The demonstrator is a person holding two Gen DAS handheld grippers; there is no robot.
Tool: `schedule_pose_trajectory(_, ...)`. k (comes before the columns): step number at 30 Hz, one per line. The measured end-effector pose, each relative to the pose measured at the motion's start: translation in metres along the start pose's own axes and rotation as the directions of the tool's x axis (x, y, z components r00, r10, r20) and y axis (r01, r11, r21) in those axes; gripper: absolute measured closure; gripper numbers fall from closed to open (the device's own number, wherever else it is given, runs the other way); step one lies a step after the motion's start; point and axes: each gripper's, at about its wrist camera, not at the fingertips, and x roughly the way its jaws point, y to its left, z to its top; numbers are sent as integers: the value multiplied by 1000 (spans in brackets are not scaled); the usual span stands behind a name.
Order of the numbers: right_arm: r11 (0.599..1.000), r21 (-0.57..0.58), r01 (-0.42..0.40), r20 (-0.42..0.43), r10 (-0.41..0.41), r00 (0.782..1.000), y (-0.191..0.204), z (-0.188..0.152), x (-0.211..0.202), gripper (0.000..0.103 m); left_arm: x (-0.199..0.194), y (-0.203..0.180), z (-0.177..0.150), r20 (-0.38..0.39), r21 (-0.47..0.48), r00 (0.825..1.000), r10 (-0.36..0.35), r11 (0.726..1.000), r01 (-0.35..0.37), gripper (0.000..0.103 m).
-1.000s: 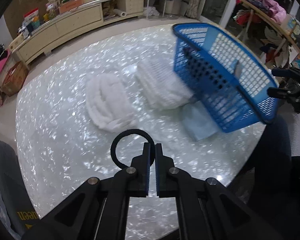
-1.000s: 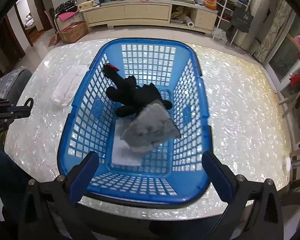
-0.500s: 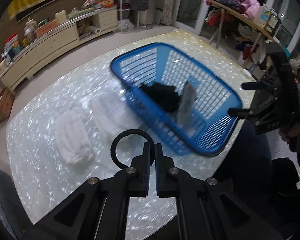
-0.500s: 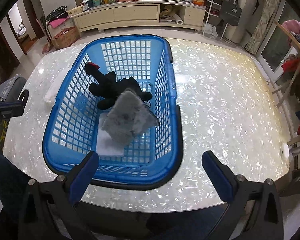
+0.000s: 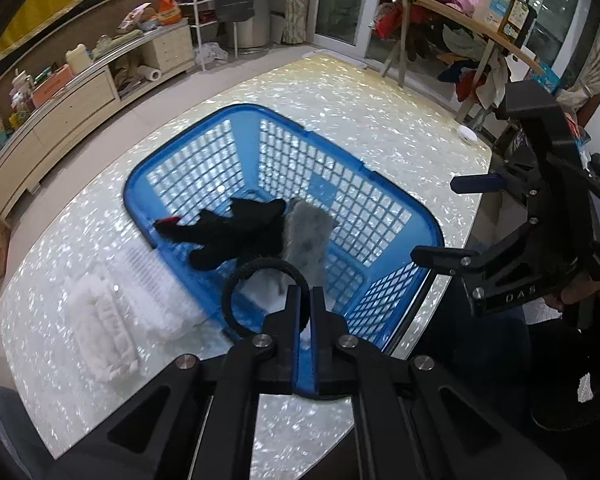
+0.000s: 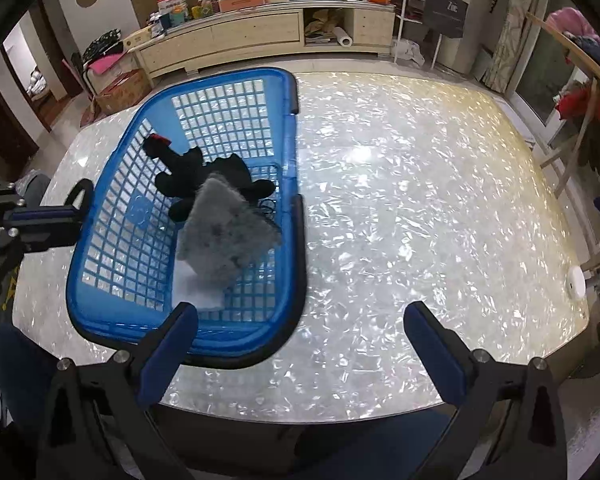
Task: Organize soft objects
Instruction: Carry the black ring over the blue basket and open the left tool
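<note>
Two claws are mine here, and they differ: my left claw point(image 5: 305, 300) is pinched shut on a black hair tie point(image 5: 265, 294) low in the centre of its view, the loop standing out to the left of the fingertips, while my right claw point(image 6: 300, 340) gapes wide with nothing between its blue pads, low in its own frame. Beyond the left fingertips sits the blue basket point(image 5: 388, 184), filling the middle of that view on the pearly counter point(image 6: 420, 200); inside it lie a black plush toy point(image 5: 236, 232), a grey fuzzy piece point(image 6: 224, 232) and a pale flat cloth point(image 6: 196, 288) under it. Outside the basket, at lower left of the left view, two white fluffy cloths point(image 5: 104, 320) wait on the counter, one touching the basket wall as far as I can tell. My guess is the tie goes into the basket next. Trouble could come if I let go too early, since the tie hangs near the rim and could drop outside or slip through the mesh holes. The basket also sits close to the counter's near edge, so a knock from either claw might push it off.
</note>
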Motion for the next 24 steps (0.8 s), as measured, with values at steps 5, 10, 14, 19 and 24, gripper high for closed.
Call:
schedule_pose_trajectory(5,999,30,-11,1,11,1000,-13,0,4,0,24,-10,14,-26,19,1000,-9,1000,10,100)
schedule_pose_trajectory(10,998,55,-23,5,23,1000,-23,0,8,0,50,-13,20,-65,18,998,-7,1000,8,100)
schedule_pose_trajectory(14,997,65,-36,6,36,999,-27,1,11,0,68,-15,22,-90,23,996,1,1000,1,100)
schedule_pose_trajectory(19,997,69,-43,5,43,999,-28,2,14,0,79,-15,23,-116,33,993,15,999,-11,100)
schedule_pose_trajectory(24,996,69,-49,5,49,999,-31,2,14,0,86,-14,23,-128,40,991,43,998,-38,100)
